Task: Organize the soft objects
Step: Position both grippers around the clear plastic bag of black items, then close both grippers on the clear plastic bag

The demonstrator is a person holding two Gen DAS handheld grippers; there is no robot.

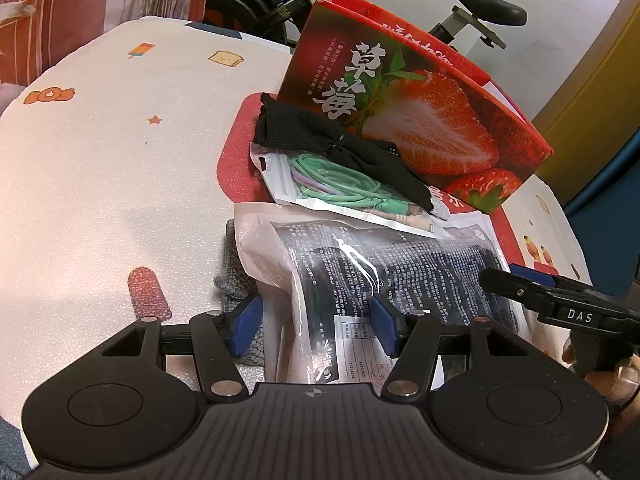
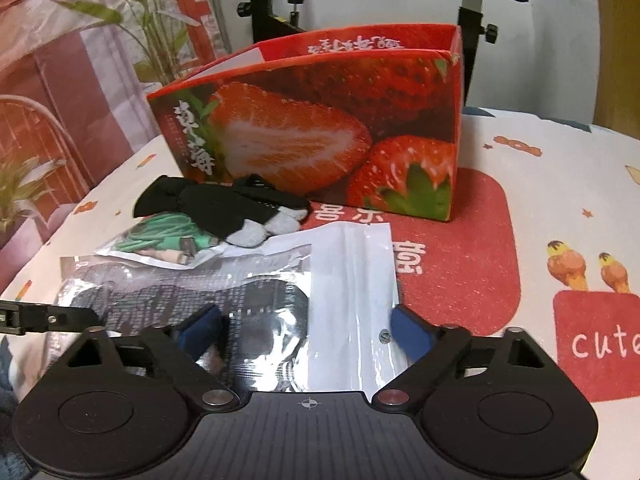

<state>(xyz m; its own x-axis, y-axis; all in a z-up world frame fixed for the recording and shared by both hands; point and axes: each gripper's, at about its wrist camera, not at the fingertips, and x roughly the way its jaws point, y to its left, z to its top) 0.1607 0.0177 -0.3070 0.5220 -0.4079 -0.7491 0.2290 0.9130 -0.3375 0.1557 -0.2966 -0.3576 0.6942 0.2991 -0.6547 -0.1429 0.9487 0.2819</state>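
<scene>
Left gripper (image 1: 314, 330) is nearest, jaws about half open, blue pads either side of the near end of a clear bag (image 1: 360, 276); pads look close to the plastic, but a squeeze can't be confirmed. The bag holds dark folded fabric with a printed sheet and a white label. A grey knit cloth (image 1: 236, 280) sticks out from under its left edge.

Right gripper (image 2: 306, 330) is at the same bag (image 2: 280, 280) from the other side, jaws wide, straddling the bag's white sealed strip; pads not pressing on it.

Just past that, a smaller pouch (image 1: 320, 184) lies partly on the bag, with coiled green and purple cables inside. A black sock (image 1: 340, 144) with a grey toe is draped over the pouch, touching the box front.

Behind them stands the strawberry box (image 2: 320, 136), open-topped, tilted in the left view; its inside can't be seen. All of it sits on a red mat (image 2: 460, 248) over a white printed tablecloth (image 1: 120, 160). A black stand is behind the table.
</scene>
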